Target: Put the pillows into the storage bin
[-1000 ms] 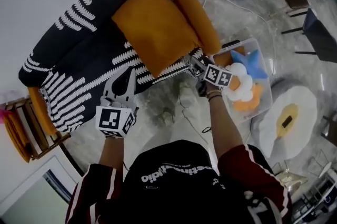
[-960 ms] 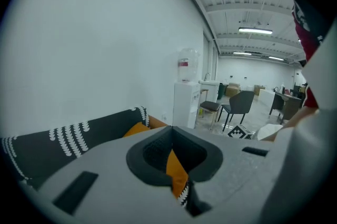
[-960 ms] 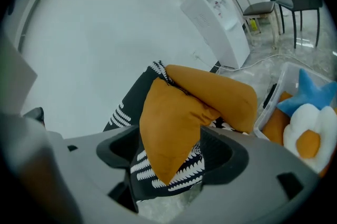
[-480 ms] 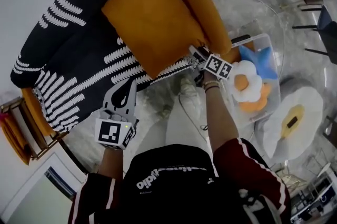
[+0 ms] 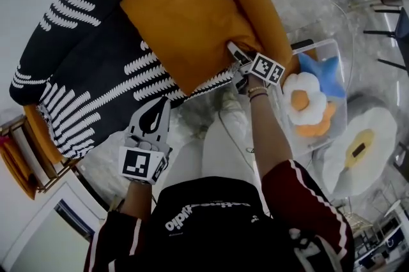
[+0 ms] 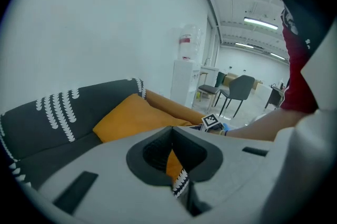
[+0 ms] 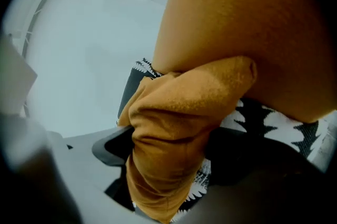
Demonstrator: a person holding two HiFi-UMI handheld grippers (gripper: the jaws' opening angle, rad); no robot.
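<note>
**At the sofa (image 5: 96, 60), both hands drop toward the orange pillow (image 5: 192, 15)**

That pillow lies on the seat, not yet in the storage bin (image 5: 342, 105) beside it, so pickup looks imminent. The right gripper (image 5: 235, 53) has just been spreading its jaws wide; the pillow's corner bunches between them, unpinched. The left gripper (image 5: 163, 103) hangs lower, jaws together, empty.

On the left gripper (image 6: 171, 131) the jaws seem together — orange pillow (image 6: 131, 115) on dark sofa (image 6: 47, 131) beyond.
</note>
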